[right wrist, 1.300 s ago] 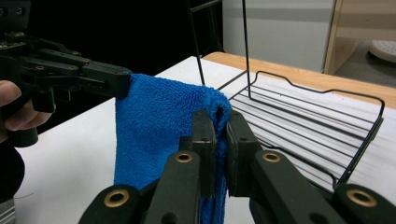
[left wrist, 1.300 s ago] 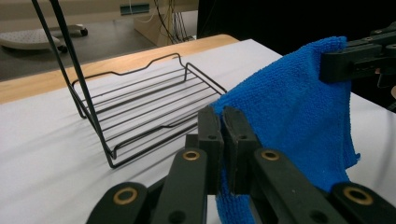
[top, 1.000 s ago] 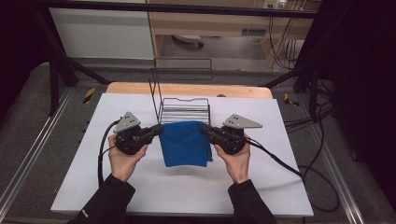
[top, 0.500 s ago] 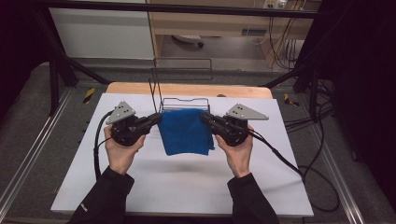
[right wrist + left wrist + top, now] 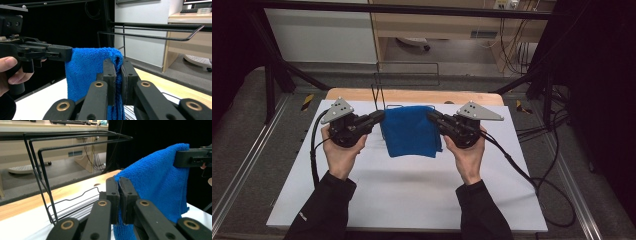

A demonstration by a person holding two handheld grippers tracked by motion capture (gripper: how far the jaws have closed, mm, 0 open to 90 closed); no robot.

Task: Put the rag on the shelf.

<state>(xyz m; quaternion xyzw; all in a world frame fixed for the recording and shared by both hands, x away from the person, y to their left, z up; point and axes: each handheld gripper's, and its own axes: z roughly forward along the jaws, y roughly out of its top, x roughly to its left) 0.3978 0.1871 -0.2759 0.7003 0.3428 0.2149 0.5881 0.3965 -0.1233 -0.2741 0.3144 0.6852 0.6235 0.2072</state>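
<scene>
Blue terry cloth [image 5: 412, 131] hangs folded, both grippers' jaws clamped on its top corners.

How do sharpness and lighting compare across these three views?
High view: soft overall, dim dark surroundings, faint shadows under the blue cloth on the white tabletop. Left gripper view: jaws and cloth crisp, wire rack sharp, room behind evenly lit. Right gripper view: cloth clear, dark backdrop at left, bright wall at right.
</scene>
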